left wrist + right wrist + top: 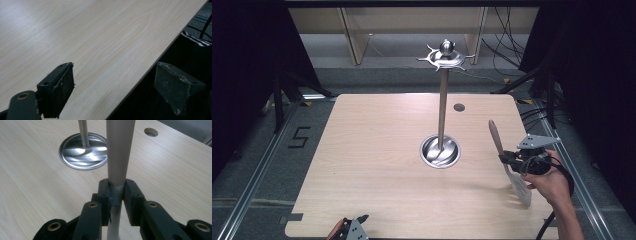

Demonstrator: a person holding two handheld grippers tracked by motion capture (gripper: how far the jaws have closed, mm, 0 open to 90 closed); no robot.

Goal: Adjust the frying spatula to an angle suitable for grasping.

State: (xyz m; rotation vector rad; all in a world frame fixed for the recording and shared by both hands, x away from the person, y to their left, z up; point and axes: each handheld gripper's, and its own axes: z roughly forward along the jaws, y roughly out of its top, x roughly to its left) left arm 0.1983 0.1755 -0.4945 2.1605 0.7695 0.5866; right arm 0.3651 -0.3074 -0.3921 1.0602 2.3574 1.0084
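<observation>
We hold the right tongs (pixel 117 192) clamped on the spatula (pixel 508 162), handle pointing up, blade hanging below the tongs over the table (pixel 377 165). Beyond them stands the metal rack (pixel 442 107). Left tongs (pixel 115 85) gape apart at the table's near edge.

Pale wooden bench (pixel 377 165) bearing a tall steel utensil stand (pixel 442 107) with round base and hooked crown. At right, a hand (pixel 552 182) holds the right gripper (pixel 508 161), jaws clamped on a wooden-handled spatula (pixel 507 162), blade down. Left gripper (pixel 354 227) at the near edge.
</observation>
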